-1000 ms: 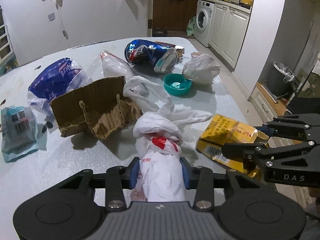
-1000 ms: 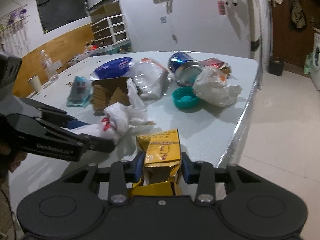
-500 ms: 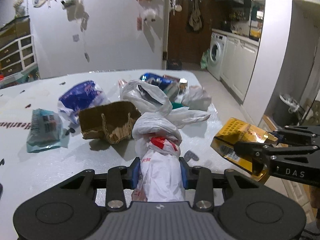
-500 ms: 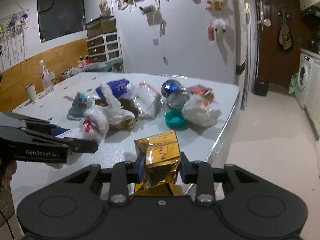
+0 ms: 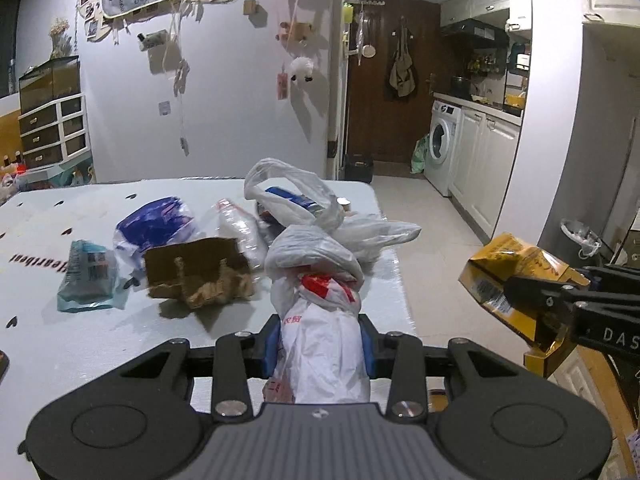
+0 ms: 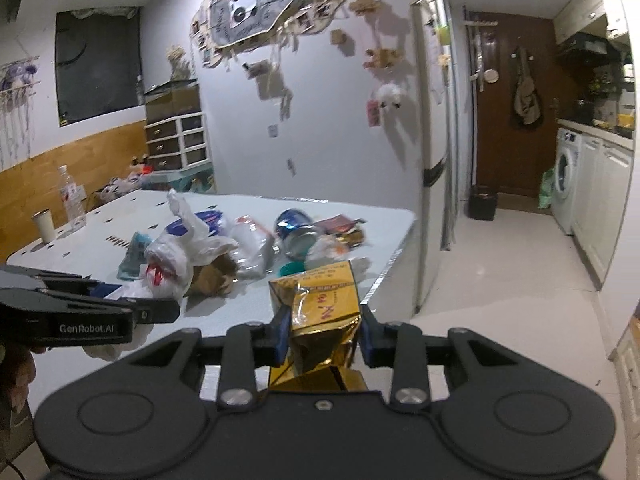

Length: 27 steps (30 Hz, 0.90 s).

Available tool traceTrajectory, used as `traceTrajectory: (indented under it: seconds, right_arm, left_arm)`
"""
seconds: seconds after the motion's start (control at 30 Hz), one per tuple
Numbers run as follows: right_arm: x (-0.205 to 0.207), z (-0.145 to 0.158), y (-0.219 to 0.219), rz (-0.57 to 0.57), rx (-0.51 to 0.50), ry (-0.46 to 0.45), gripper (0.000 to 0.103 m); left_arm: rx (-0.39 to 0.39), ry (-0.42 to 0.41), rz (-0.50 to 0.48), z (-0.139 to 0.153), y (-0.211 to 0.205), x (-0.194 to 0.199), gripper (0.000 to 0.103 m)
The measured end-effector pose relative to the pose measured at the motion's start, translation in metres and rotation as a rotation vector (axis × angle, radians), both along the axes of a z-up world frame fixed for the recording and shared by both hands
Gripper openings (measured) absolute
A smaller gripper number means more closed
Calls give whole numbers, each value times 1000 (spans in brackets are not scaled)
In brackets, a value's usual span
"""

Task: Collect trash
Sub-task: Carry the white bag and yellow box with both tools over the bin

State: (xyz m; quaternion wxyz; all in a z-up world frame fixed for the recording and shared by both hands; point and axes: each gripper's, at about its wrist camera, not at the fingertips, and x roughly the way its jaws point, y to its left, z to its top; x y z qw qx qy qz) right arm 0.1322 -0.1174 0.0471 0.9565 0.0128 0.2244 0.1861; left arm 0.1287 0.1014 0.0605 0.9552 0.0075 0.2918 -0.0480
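Meanwhile cardboard (image 5: 196, 276), wrappers (image 5: 90, 276) litter table (image 5: 60, 340).

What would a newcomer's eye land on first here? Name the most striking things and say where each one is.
First, the two held pieces: a knotted white plastic bag clamped in the left hand-held gripper, and a crumpled gold carton clamped in the right hand-held gripper, both lifted above the table. Behind them, litter sits across the table: torn cardboard, a blue wrapper and a teal packet.

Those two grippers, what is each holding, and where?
Left gripper: knotted white plastic bag, by its lower body. Right gripper: yellow-gold packet, around its crumpled middle.
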Motion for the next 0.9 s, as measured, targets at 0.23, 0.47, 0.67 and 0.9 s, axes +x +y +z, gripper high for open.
traceTrajectory:
  seconds: [0.23,0.47,0.67,0.9]
  right_arm:
    - [-7,6,-48,-88,5,-16,35]
    - [-5,5,-100,-189,11,-10,35]
    - [-4,-2,-144,-270,4,-1,35]
    - [9,-14,-188,-353,-3,28,35]
  left_arm:
    - [9,-28,-52,5,-50,3,40]
    - [10,-41,-123,6,-105,13,40]
    - [7,-26,-181,-3,-150,33,40]
    - [-1,26,-236,-25,-192,66,40]
